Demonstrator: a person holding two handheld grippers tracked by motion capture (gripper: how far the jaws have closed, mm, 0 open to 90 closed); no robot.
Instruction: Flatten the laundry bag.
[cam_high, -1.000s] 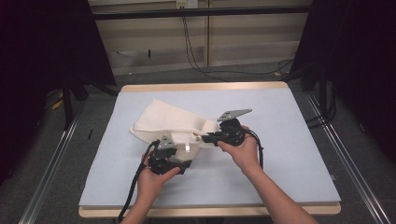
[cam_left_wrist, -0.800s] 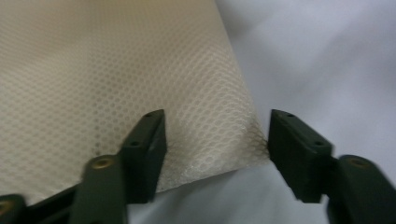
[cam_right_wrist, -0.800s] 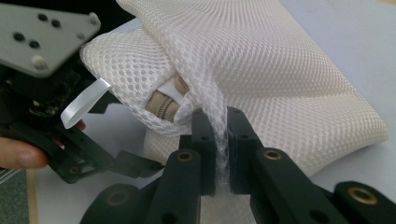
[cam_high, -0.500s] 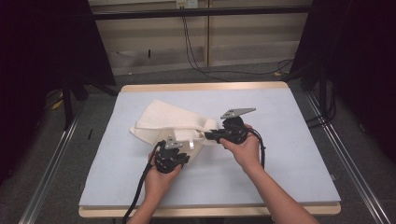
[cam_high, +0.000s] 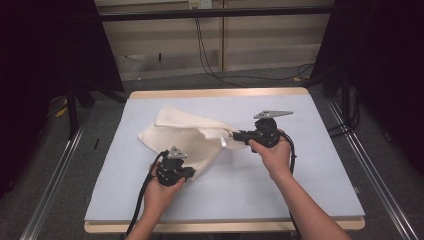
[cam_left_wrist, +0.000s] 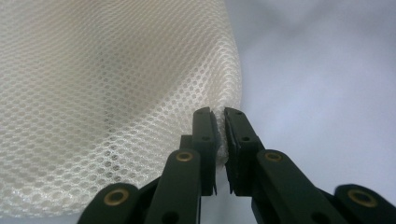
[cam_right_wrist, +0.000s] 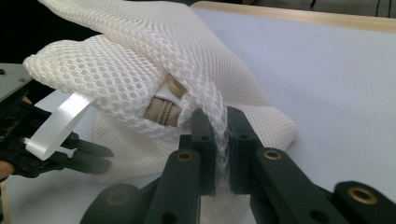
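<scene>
A white mesh bag lies crumpled on the pale blue table mat. My left gripper sits at the bag's near edge. Its jaws have just been closing, and in the left gripper view they pinch the rim of the mesh bag at the left gripper. My right gripper holds the bag's right corner lifted off the mat. In the right gripper view the right gripper is shut on a fold of the mesh bag, beside a tan zipper and a white ribbon loop.
The mat covers a wooden table whose edge shows at the back. Bare mat stretches to the right and in front of the bag. Metal rails run along both sides of the table, and cables hang behind it.
The left gripper's jaws have closed on the bag's near edge. The right gripper has moved to the right with the bag's corner, stretching the mesh out.
</scene>
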